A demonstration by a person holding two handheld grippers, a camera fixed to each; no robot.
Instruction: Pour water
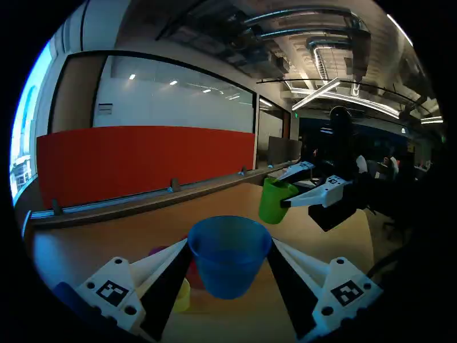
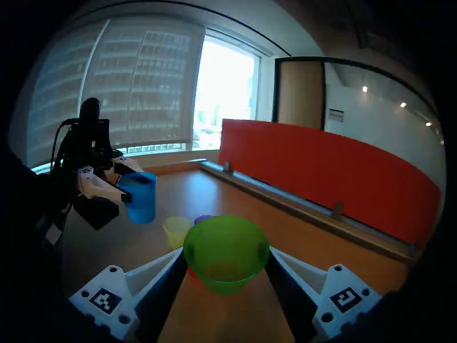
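My left gripper point(image 1: 228, 260) is shut on a blue cup point(image 1: 229, 254), held upright above the wooden table point(image 1: 143, 228). In the right gripper view the same blue cup point(image 2: 139, 197) hangs at the left in that gripper point(image 2: 127, 188). My right gripper point(image 2: 227, 266) is shut on a green cup point(image 2: 226, 251), also upright and off the table. From the left gripper view the green cup point(image 1: 274, 200) shows farther right, clamped by the right gripper point(image 1: 288, 194). I cannot tell whether either cup holds water.
A yellow cup point(image 2: 176, 230), a purple cup point(image 2: 201, 219) and a red one stand on the table below the held cups. An orange-red divider point(image 1: 143, 160) runs along the table's far edge. Windows point(image 2: 225, 91) lie beyond the table.
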